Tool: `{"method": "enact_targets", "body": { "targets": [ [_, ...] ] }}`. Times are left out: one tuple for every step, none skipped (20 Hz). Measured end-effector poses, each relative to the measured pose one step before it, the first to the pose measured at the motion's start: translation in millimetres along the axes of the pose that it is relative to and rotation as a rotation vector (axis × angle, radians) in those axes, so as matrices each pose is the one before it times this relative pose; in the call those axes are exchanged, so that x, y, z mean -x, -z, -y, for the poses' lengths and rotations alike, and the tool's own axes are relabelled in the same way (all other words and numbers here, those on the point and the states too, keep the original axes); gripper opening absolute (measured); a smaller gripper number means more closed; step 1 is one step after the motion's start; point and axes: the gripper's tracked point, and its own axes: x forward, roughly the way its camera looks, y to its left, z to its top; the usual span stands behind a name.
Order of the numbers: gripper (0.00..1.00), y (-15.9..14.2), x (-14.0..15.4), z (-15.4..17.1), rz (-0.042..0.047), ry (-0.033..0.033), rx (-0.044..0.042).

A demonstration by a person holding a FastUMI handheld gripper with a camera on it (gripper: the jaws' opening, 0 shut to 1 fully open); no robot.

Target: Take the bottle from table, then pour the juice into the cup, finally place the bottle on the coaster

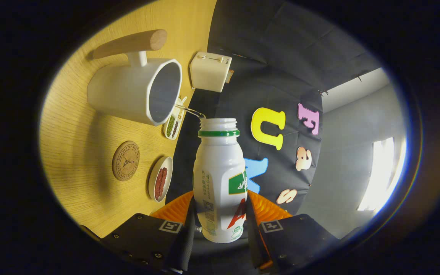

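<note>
Here my gripper (220, 225) has both fingers (183, 236) clamped on the lower body of the white juice bottle (220, 179), one on each side, and the bottle is uncapped with a green ring under its open mouth. A thin clear stream (189, 111) runs from that mouth to the rim of the white cup (128, 93), a wooden-handled mug standing on the wooden table (78, 152). Beside the cup lies the round cork coaster (125, 160), bare, with a small dish of red bits (160, 178) just next to it, a tray of green beans (173, 125) against the cup, and a white toaster (209, 71) beyond the cup.
</note>
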Motion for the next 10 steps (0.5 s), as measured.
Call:
{"method": "enact_targets", "body": {
  "targets": [
    [0.6,-0.22,-0.99,0.11,0.00094,0.00002,0.00301],
    [0.6,0.32,0.4,0.55,0.00051,0.00206,0.00414],
    [0.6,-0.25,-0.26,0.12,0.00093,0.00144,0.00418],
    [0.6,0.42,0.59,0.46,0.00126,0.00229,0.00302],
    [0.6,0.0,-0.61,0.32,0.00065,0.00138,0.00313],
    [0.6,0.11,0.28,-0.08,-0.00012,0.00138,0.00246],
    [0.6,-0.23,-0.43,0.44,0.00092,0.00169,0.00206],
    [0.6,0.9,0.63,0.51,-0.0006,0.00002,0.00099],
    [0.6,-1.32,-0.52,-0.38,0.001,0.00028,0.00103],
    [0.6,-0.26,-0.26,0.15,0.00043,0.00001,0.00137]
  ]
}}
